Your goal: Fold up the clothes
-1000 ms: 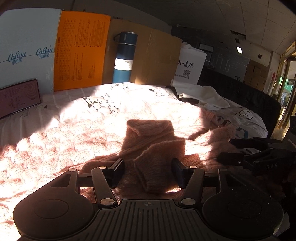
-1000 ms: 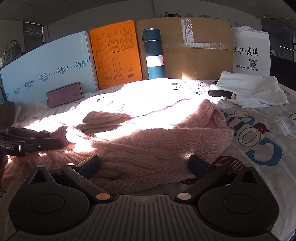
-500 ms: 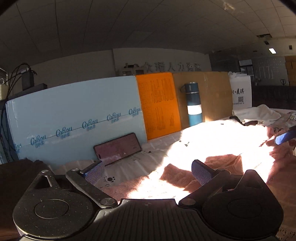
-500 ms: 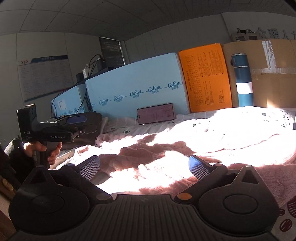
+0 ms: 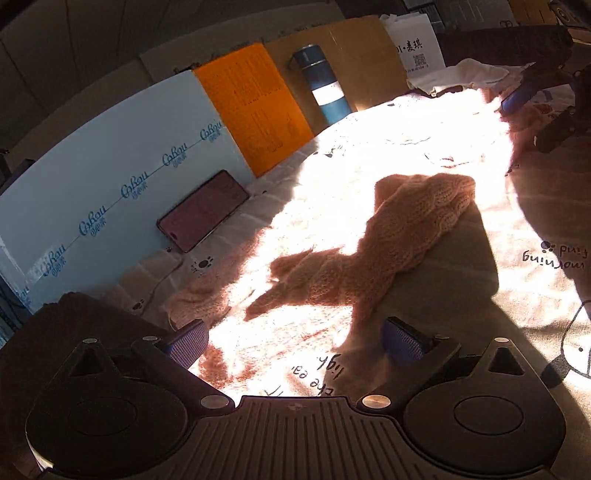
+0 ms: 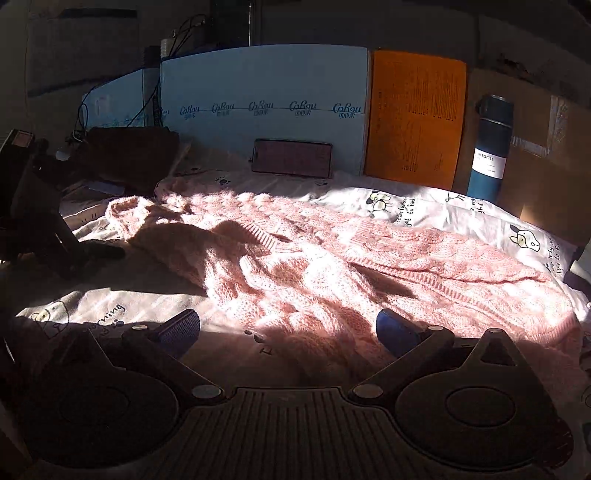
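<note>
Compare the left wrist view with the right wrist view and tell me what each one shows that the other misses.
Only the left wrist view shows the white bag with a QR code and the white cloth beside it. Only the right wrist view shows the cables behind the blue panel and the pink sweater's broad body. Both share the sweater, the orange board, the blue bottle, the dark phone and the printed sheet.
</note>
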The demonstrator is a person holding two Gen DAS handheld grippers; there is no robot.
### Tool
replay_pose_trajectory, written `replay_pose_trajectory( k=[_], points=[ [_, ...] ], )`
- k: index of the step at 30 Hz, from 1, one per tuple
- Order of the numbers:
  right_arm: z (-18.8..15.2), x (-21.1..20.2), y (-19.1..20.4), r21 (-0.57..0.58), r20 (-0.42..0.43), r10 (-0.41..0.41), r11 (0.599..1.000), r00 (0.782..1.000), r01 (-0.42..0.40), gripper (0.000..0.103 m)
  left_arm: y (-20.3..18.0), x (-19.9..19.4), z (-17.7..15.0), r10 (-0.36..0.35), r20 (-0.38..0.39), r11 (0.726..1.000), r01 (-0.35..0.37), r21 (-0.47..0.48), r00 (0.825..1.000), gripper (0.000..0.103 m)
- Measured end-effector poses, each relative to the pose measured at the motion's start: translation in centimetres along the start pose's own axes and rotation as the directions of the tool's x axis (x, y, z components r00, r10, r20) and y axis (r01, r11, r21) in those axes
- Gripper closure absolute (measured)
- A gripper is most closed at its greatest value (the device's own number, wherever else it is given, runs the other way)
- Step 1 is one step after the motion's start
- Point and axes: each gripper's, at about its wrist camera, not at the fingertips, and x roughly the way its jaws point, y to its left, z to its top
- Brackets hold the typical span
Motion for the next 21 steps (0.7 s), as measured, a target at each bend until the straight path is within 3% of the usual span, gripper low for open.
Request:
replay_pose_trajectory(
  k=[3, 7, 12, 14, 17, 19, 21],
  points=[
    [-1.1, -2.6, -0.7, -0.056, 0.012, -0.147, 0.988, 0.989, 0.147, 0.0, -0.1, 0.7, 0.3, 0.001, 0.019, 1.0, -0.001, 0.001, 1.0, 0.001],
    [-2.8, -3.7, -1.3, -0.188, -0.05, -0.358, 0.92, 0.932, 0.343, 0.001, -0.4, 1.7, 1.0, -0.003, 0.041, 1.0, 0.002, 0.02, 0.999, 0.0],
    [-4.4, -1.6, -1.5, -0.357, -0.084, -0.456, 0.844, 0.886, 0.401, 0.003, -0.4, 1.9, 1.2, -0.002, 0.048, 1.0, 0.001, 0.03, 0.999, 0.0],
    [-4.5, -0.7, -1.4, -0.392, -0.041, -0.448, 0.829, 0.893, 0.398, 0.008, -0.1, 1.7, 0.9, 0.001, 0.046, 1.0, -0.002, 0.021, 0.999, 0.0],
    [-3.8, 0.1, -1.2, -0.38, -0.003, -0.361, 0.863, 0.933, 0.333, 0.022, 0.5, 1.4, 0.4, 0.022, 0.04, 1.0, -0.022, 0.0, 0.999, 0.0],
    [-3.3, 0.6, -1.7, -0.35, 0.009, -0.305, 0.891, 0.952, 0.289, 0.035, 0.9, 1.3, 0.1, 0.033, 0.035, 0.999, -0.033, -0.019, 0.999, 0.001],
    [-2.8, 0.9, -2.8, -0.281, 0.005, -0.261, 0.926, 0.965, 0.251, 0.06, 1.6, 1.2, 0.0, 0.015, 0.037, 0.998, -0.013, -0.053, 0.999, 0.002]
  ],
)
